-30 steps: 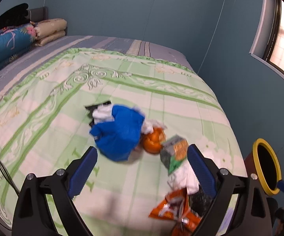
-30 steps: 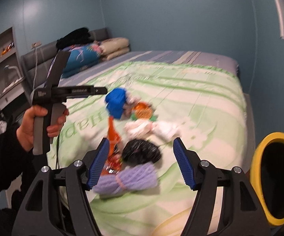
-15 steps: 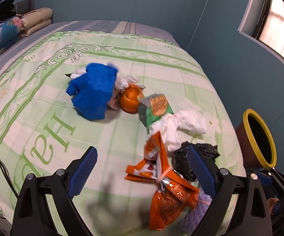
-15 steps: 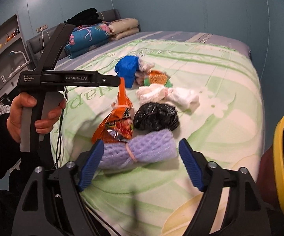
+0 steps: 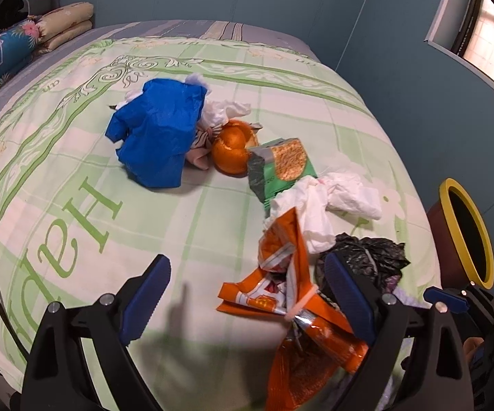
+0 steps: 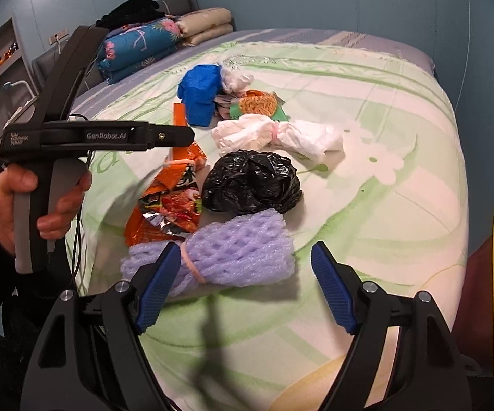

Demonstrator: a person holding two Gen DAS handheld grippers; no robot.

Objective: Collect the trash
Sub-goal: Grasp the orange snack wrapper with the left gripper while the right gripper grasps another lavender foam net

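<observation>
Since a second ago both grippers have dropped toward the near end of the trash row: the right gripper point(image 6: 243, 287), jaws just closing a little but still apart and empty, brackets the purple foam-net roll point(image 6: 226, 257) without touching, while the left gripper point(image 5: 247, 301) hangs wide open, holding nothing, over the torn orange snack wrapper point(image 5: 291, 294). Collection has likely not begun, as all trash lies on the green patterned bedspread point(image 5: 75, 188), beside the yellow-rimmed brown bin point(image 5: 466, 233). Farther off, the crumpled black plastic bag point(image 6: 250, 181) sits partly behind the left's fingers; what lies under the blue crumpled bag point(image 5: 158, 137) is hidden.
</observation>
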